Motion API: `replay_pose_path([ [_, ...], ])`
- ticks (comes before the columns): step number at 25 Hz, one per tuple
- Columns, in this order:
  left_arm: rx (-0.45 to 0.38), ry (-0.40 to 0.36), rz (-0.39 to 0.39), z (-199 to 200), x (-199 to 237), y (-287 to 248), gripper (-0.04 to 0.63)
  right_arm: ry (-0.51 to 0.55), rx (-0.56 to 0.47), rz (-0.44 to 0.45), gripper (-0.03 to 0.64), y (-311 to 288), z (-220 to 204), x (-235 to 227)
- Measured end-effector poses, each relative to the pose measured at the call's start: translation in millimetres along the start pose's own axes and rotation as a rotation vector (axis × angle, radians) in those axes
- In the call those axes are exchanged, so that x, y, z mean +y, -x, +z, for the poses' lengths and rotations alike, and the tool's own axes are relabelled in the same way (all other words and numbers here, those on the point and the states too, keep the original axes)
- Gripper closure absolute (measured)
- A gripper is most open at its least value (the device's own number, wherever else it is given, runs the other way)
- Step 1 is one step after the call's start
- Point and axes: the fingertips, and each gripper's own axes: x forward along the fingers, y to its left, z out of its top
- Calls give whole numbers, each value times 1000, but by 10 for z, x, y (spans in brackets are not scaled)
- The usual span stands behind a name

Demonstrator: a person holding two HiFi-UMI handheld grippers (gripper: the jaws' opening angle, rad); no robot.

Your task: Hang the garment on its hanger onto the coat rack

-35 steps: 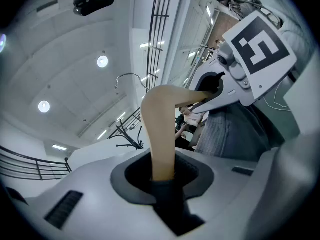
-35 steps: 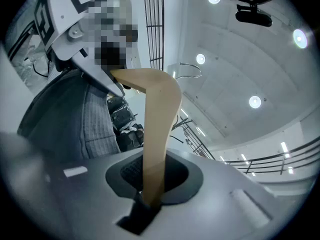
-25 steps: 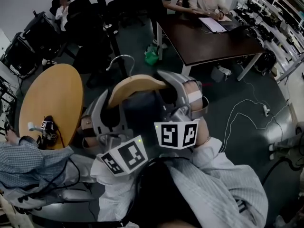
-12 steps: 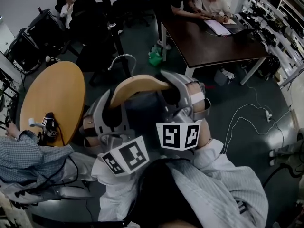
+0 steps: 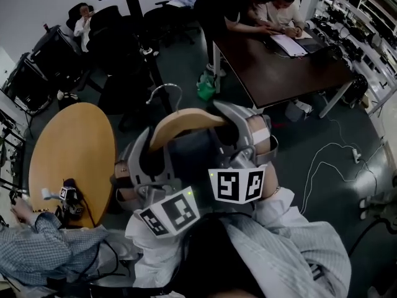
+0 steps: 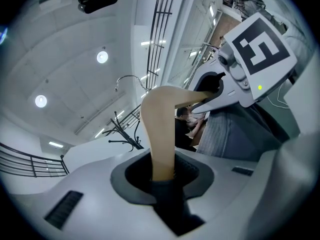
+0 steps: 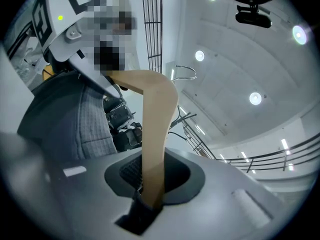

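My left gripper (image 5: 151, 149) and right gripper (image 5: 234, 121) each clamp one end of the hanger (image 5: 186, 120), right jaws just easing wider around it; garment (image 5: 186, 154) draped between, bar crosswise, hook (image 5: 164, 89) aimed ahead at coat rack (image 5: 134, 6), nearer my left.

My left gripper (image 6: 162, 171) clamps its jaws on one end of the wooden hanger (image 6: 157, 124), which arches upward to its metal hook (image 6: 131, 78). My right gripper (image 6: 200, 97) holds the other arm, with the dark garment (image 6: 235, 134) draped below. The coat rack (image 6: 124, 133) stands beyond.
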Motion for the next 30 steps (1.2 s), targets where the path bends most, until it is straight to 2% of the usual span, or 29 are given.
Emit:
replay_pose_path([
  [7, -55, -16, -29, -276, 145, -935, 512, -9, 35, -41, 552, -901, -250, 5],
  [16, -43, -28, -26, -392, 185, -2177, 512, -33, 21, -35, 548, -2042, -769, -179],
  [22, 10, -24, 36, -261, 250, -3106, 512, -28, -49, -1, 546, -2898, -1167, -539],
  [30, 135, -6, 164, -162, 380, -4014, 512, -17, -223, 87, 546, -3897, -1465, -891],
])
